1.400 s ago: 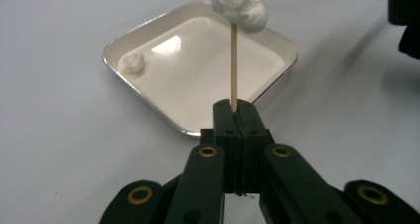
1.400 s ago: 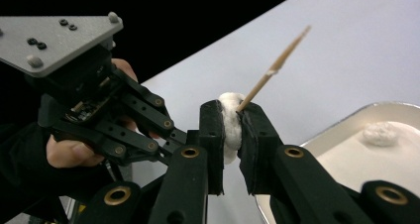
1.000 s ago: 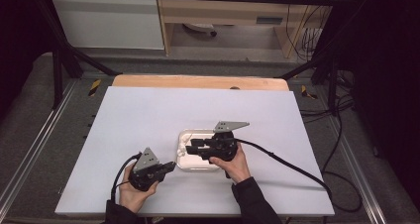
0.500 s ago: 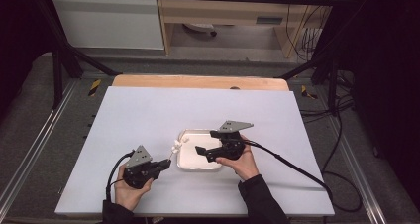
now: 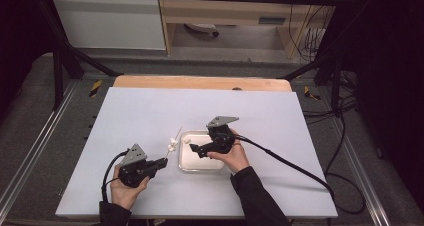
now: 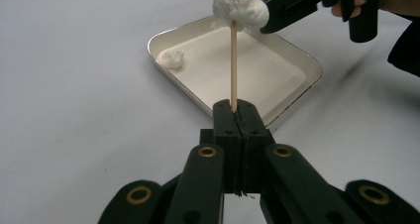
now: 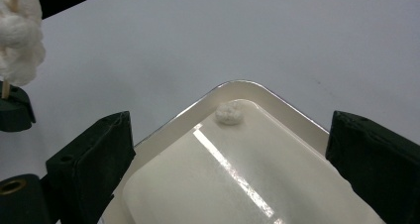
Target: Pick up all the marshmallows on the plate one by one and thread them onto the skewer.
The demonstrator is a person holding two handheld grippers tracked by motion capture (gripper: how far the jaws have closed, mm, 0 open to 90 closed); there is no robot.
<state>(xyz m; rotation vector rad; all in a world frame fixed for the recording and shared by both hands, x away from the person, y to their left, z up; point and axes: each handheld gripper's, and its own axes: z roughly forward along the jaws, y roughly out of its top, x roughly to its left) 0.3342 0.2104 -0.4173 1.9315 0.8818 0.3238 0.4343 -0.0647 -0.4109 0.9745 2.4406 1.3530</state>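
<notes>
Our left gripper (image 6: 236, 116) clamps its fingers on the upright skewer (image 6: 233, 65); our right gripper (image 7: 228, 169), fingers just opened and empty, faces the nearer cotton ball (image 7: 229, 112) in the tray (image 7: 277, 97) on the bench.

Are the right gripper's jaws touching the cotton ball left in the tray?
Apart. The right gripper view shows the right gripper open, its jaws wide either side, the cotton ball lying beyond them in the tray.

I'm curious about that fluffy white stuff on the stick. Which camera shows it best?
The left gripper view: the white lump sits sharp and near atop the wooden stick clamped in the left gripper. The right gripper view catches it at its left edge; the high view shows a tiny white speck.
</notes>
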